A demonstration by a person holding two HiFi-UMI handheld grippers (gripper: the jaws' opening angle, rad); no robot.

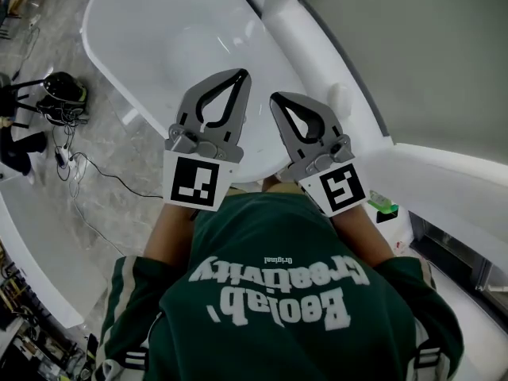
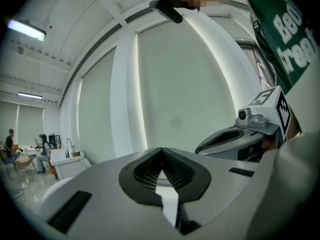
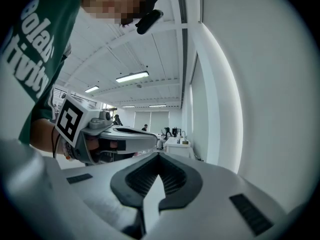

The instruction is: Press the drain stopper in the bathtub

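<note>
The white bathtub [image 1: 143, 22] lies below me, stretching to the upper left of the head view. I cannot make out a drain stopper in its basin. My left gripper [image 1: 240, 75] and right gripper [image 1: 276, 99] are held side by side at chest height over the tub's near end, both pointing away from me. Each is shut with nothing between the jaws. The left gripper view looks along the shut left gripper [image 2: 161, 150] at a pale wall, with the right gripper [image 2: 240, 136] beside it. The right gripper view shows the shut right gripper [image 3: 159, 155] and the left gripper [image 3: 117, 136].
Grey marble floor with black cables and a black device [image 1: 63, 92] lies left of the tub. A white ledge [image 1: 444, 173] curves along the right, with a small green item [image 1: 382, 205] on it. People sit at desks [image 3: 172, 134] far off.
</note>
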